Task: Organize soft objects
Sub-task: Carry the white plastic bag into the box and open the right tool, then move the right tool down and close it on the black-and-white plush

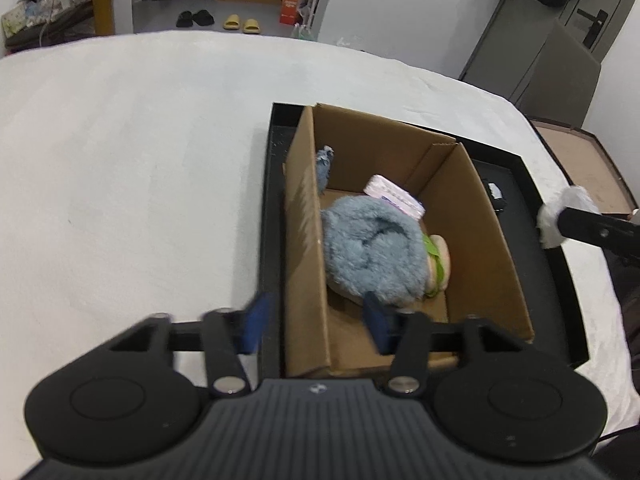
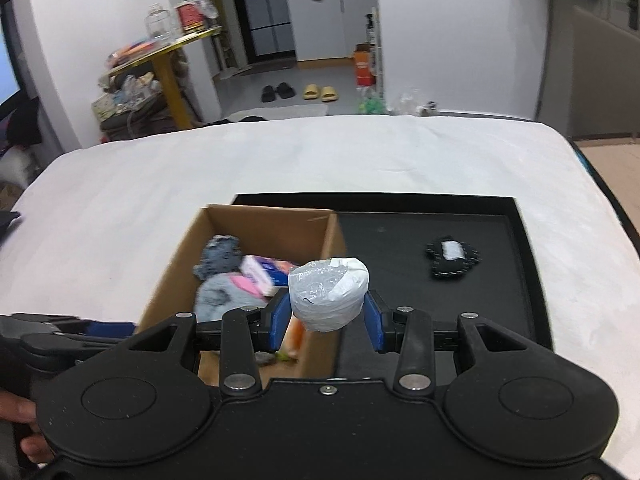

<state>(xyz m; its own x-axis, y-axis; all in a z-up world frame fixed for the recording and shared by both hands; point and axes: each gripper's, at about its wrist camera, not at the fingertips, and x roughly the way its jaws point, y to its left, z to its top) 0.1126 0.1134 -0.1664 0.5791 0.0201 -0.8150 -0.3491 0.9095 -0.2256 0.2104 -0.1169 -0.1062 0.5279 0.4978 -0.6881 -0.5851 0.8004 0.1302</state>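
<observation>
A cardboard box (image 1: 472, 216) (image 2: 180, 248) stands in a black tray (image 1: 560, 264) (image 2: 520, 264) on the white bed. In it lie a blue-grey plush toy (image 1: 372, 248) (image 2: 218, 296), a pink tissue pack (image 1: 394, 196) (image 2: 264, 274) and a grey sock (image 1: 325, 164) (image 2: 220, 258). My right gripper (image 2: 327, 314) (image 1: 560, 220) is shut on a white plastic-wrapped roll (image 2: 329, 294) (image 1: 554, 216), held over the box's right wall. My left gripper (image 1: 316, 326) is open and empty, its fingers astride the box's left wall. A black-and-white soft item (image 2: 454, 260) (image 1: 495, 194) lies in the tray.
The white bed cover (image 1: 132, 184) (image 2: 360, 152) stretches left and beyond the tray. Past the bed are slippers (image 2: 318, 92) on the floor, a cluttered gold side table (image 2: 168, 52) and grey doors (image 1: 532, 44).
</observation>
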